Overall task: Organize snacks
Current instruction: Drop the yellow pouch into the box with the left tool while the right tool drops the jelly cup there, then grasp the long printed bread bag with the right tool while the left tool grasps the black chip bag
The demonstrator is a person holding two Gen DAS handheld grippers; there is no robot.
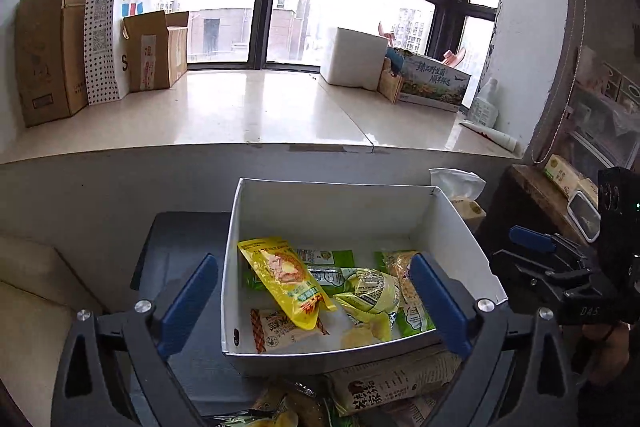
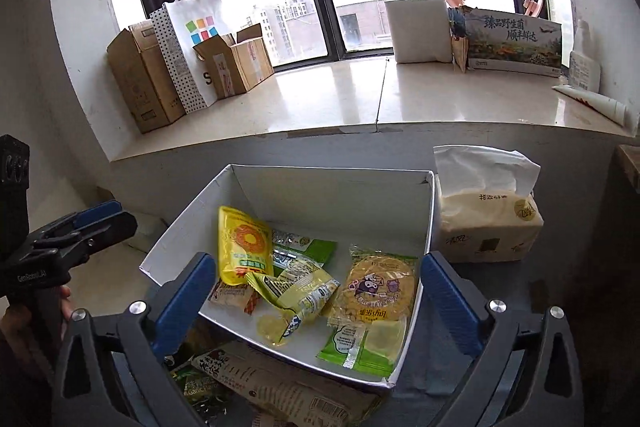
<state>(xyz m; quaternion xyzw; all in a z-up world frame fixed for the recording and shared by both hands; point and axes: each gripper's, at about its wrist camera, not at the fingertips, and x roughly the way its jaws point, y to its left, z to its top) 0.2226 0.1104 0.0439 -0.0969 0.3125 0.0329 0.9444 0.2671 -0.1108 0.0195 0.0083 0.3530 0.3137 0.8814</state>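
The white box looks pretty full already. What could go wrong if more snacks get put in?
The yellow pouch leans up against other packets in the white box, so a new snack dropped on it might make it slide or flop. The loose snacks lie right under the near wall, half hidden by both open grippers, the left and the right, so a grab could pinch the wrong packet. The tissue pack sits close beside the box and could get bumped.

One white box (image 2: 408,227) holds six snack packets (image 2: 376,293). At its near edge lie roughly three more packets (image 2: 280,387), partly hidden. One tissue pack (image 2: 486,223) stands beside its right wall. Three cardboard boxes (image 2: 140,83) stand on the sill's left end.
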